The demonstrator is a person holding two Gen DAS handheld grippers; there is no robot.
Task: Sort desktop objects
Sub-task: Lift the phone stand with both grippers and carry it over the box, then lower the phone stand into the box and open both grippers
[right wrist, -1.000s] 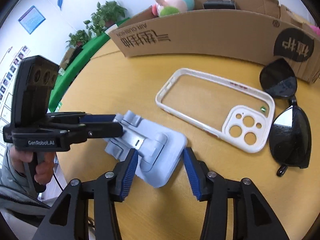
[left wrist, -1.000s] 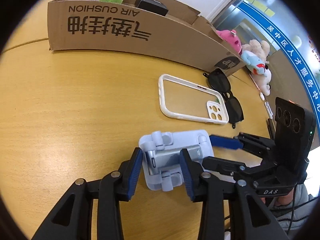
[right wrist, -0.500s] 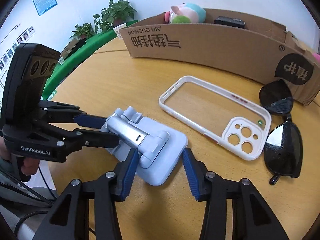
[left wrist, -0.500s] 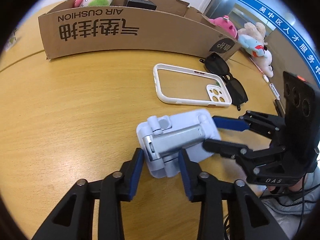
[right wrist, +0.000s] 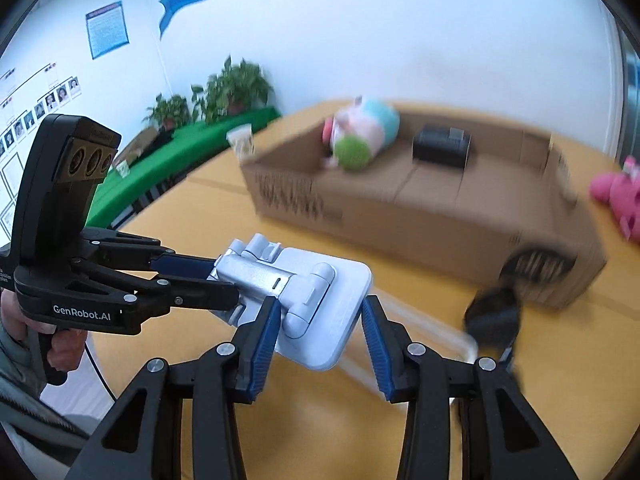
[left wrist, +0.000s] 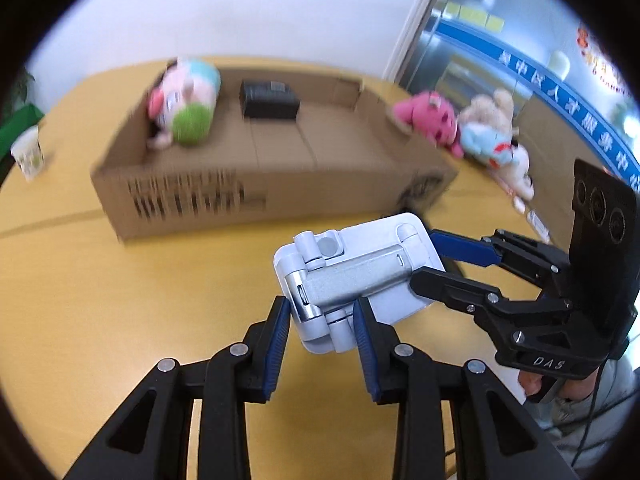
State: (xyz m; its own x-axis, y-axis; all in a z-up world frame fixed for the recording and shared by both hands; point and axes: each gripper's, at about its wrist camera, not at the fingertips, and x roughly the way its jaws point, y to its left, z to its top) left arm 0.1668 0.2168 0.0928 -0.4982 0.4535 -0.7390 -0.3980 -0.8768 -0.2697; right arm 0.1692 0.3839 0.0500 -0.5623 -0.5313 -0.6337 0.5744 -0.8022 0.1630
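Both tongs pinching pale blue phone stand [left wrist: 356, 280], left tongs [left wrist: 322, 344], right tongs [right wrist: 320, 344], stand's long axis running between them

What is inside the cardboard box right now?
Inside the cardboard box lie a pink-and-blue plush toy at its left end and a small black box beside it. The rest of the floor looks bare, though the near wall hides the strip just behind it.
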